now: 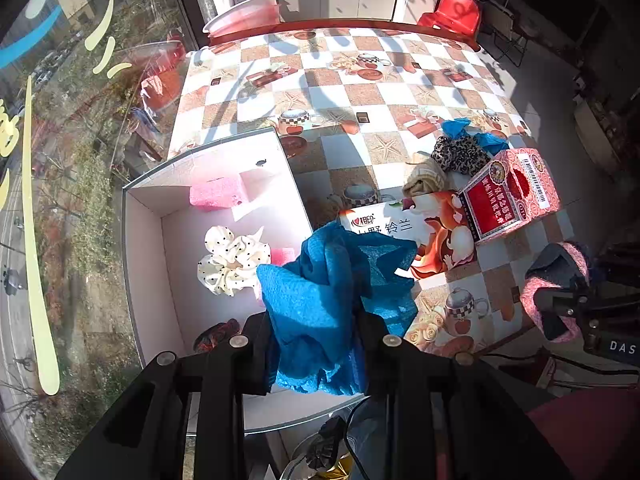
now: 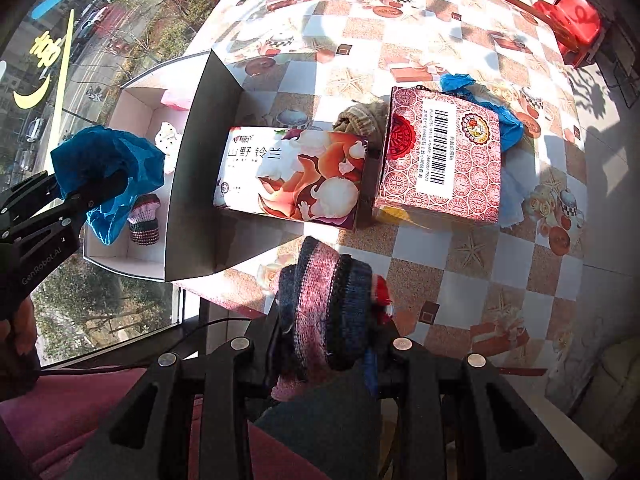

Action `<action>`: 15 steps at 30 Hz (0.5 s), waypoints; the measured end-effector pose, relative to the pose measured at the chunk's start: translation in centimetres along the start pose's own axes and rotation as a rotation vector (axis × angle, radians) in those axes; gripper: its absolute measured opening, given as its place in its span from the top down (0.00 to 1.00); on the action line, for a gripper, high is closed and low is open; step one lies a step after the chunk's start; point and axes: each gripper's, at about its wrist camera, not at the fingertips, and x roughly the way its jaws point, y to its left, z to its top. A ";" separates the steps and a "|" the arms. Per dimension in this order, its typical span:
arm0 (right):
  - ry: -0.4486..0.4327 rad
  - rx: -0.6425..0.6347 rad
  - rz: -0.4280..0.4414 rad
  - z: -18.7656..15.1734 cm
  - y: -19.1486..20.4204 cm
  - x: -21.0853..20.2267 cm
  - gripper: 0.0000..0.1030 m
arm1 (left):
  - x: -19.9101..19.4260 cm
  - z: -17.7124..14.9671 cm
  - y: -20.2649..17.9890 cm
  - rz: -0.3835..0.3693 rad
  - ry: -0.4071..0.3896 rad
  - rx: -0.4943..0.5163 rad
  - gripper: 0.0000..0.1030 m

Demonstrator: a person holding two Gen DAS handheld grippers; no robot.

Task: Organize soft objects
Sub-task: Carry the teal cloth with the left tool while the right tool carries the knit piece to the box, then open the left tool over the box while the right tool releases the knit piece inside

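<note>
My left gripper point(image 1: 314, 332) is shut on a crumpled blue cloth point(image 1: 332, 300) that hangs over the open white box point(image 1: 144, 248). From the right wrist view the same blue cloth point(image 2: 108, 168) hovers above the box's left side. Inside the box lie a white polka-dot scrunchie point(image 1: 230, 260), pink sponges point(image 1: 216, 194) and a small knitted piece point(image 2: 146, 220). My right gripper point(image 2: 326, 328) is shut on a pink and dark striped knitted item point(image 2: 326, 304), held above the table's near edge. Another blue cloth point(image 1: 474, 132), a leopard scrunchie point(image 1: 460, 154) and a beige knit point(image 1: 426, 180) lie on the table.
A tissue pack point(image 2: 294, 176) and a red patterned carton point(image 2: 440, 160) sit on the checkered tablecloth point(image 1: 360, 80) just right of the box. A window pane point(image 1: 60, 160) runs along the left. A red stool point(image 1: 454, 12) and a basin point(image 1: 244, 14) stand beyond the far edge.
</note>
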 end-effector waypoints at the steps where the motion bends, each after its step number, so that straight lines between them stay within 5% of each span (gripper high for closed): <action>1: -0.005 -0.020 0.002 0.3 0.5 -0.1 0.68 | -0.1 -0.3 0.6 0.007 -0.003 -0.024 0.69; 15: -0.084 -0.171 0.030 4.5 7.0 -2.0 0.68 | -1.0 -3.0 5.8 0.043 -0.033 -0.221 0.69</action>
